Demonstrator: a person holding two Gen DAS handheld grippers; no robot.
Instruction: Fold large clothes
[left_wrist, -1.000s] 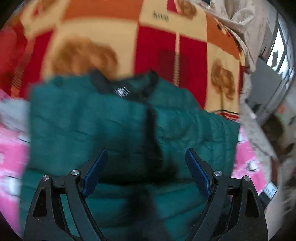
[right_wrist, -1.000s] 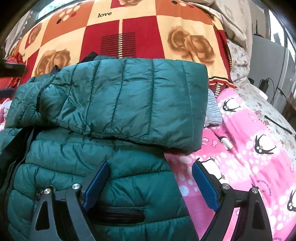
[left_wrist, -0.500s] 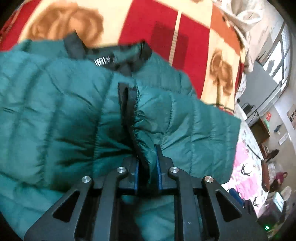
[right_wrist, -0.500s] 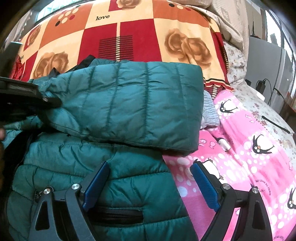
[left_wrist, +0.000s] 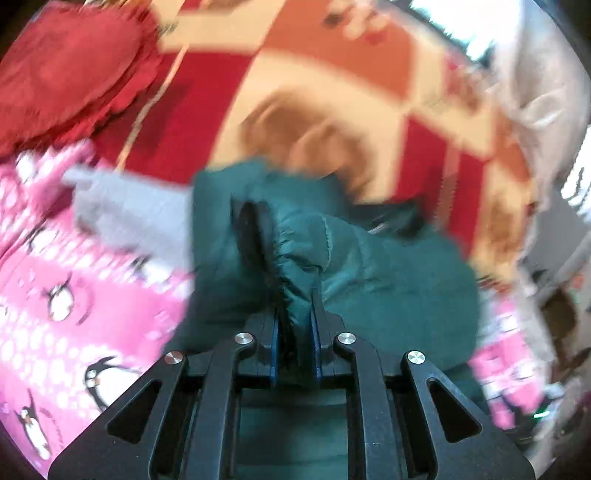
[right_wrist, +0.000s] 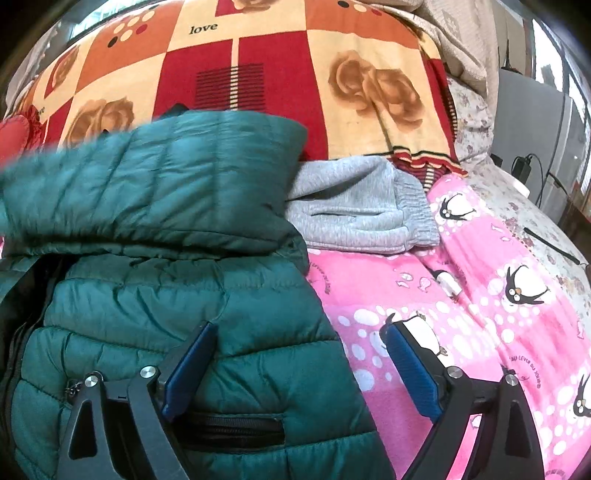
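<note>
A dark green puffer jacket lies on the bed with one sleeve folded across its chest. My left gripper is shut on that sleeve's cuff; the green fabric is pinched between its blue pads. The left wrist view is blurred by motion. My right gripper hovers over the jacket's right edge near a zipped pocket. Its jaws are opening, and the jacket edge lies below them without either pad pressing on it.
A grey knit garment lies beside the jacket on a pink penguin blanket. A red, orange and cream rose blanket covers the far side. A red garment sits at the far left. A charger and cable lie at the right.
My left gripper closed on the sleeve cuff and carried it sideways across the jacket. In the right wrist view the sleeve slid left, uncovering the grey garment. The right jaws spread slightly.
</note>
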